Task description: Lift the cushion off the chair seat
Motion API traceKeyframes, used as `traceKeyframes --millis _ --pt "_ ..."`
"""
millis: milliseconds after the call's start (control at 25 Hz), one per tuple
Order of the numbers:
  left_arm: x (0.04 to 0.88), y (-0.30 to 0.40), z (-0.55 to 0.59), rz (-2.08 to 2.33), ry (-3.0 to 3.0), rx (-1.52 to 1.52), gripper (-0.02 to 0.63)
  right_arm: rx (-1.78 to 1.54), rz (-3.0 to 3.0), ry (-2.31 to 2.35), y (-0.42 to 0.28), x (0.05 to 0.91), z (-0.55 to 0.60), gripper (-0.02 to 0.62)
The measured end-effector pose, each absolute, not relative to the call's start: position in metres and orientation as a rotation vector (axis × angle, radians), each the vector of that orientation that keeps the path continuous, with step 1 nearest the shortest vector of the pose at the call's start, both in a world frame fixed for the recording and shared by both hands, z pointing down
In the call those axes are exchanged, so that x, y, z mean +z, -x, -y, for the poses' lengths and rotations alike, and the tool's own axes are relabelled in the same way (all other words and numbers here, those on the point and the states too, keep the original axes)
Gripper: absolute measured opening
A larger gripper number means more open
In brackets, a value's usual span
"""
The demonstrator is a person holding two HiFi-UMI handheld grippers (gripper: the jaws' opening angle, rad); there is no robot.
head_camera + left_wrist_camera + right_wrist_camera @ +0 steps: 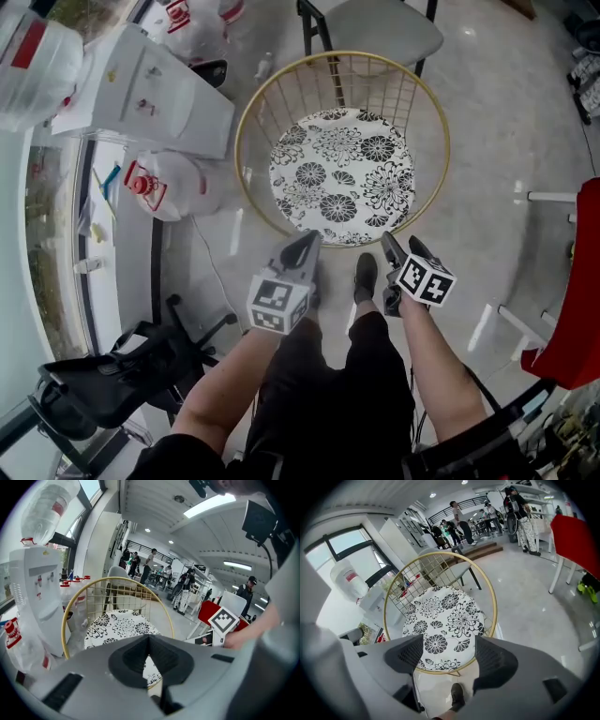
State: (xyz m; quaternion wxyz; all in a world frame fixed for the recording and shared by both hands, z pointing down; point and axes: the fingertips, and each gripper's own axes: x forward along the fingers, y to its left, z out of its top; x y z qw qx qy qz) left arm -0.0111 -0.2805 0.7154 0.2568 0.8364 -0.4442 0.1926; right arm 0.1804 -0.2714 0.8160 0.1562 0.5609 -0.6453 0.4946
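A round cushion (pixel 342 178) with a black-and-white flower print lies in the seat of a gold wire chair (pixel 246 122). Both grippers hover short of the chair's near rim, above the floor and clear of the cushion. My left gripper (pixel 307 242) is at the left, its jaws closed together at the tip with nothing held. In the left gripper view the cushion (pixel 117 625) lies beyond the left gripper (pixel 149 639). My right gripper (pixel 403 246) stands open. In the right gripper view the cushion (pixel 443 616) lies ahead of the right gripper (pixel 449 651), with its near edge showing between the jaws.
A white water dispenser (pixel 141 89) and water bottles (pixel 164 183) stand left of the chair. A grey chair (pixel 375 23) is behind it, a red chair (pixel 577 309) at the right, a black office chair (pixel 103 384) at lower left. My shoe (pixel 366 277) is near the rim.
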Motion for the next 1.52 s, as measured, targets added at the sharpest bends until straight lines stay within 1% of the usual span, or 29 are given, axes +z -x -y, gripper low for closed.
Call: traceKeyframes --millis 520,880,1240,1520 --pt "0.787 0.008 0.292 1.167 -2.216 0.581 0.007 1.576 1.637 -1.666 -0.191 0.915 0.272 0.354" --pt "0.822 0.007 0.301 1.147 -2.190 0.609 0.007 1.702 1.488 -1.712 -0.191 0.974 0.272 0.371" --pt "0.845 0.004 0.306 1.100 -2.178 0.622 0.007 1.754 1.438 -1.760 -0.181 1.004 0.289 0.382" --pt "0.844 0.006 0.297 1.102 -2.188 0.624 0.006 1.790 1.411 -1.808 -0.187 1.008 0.280 0.380"
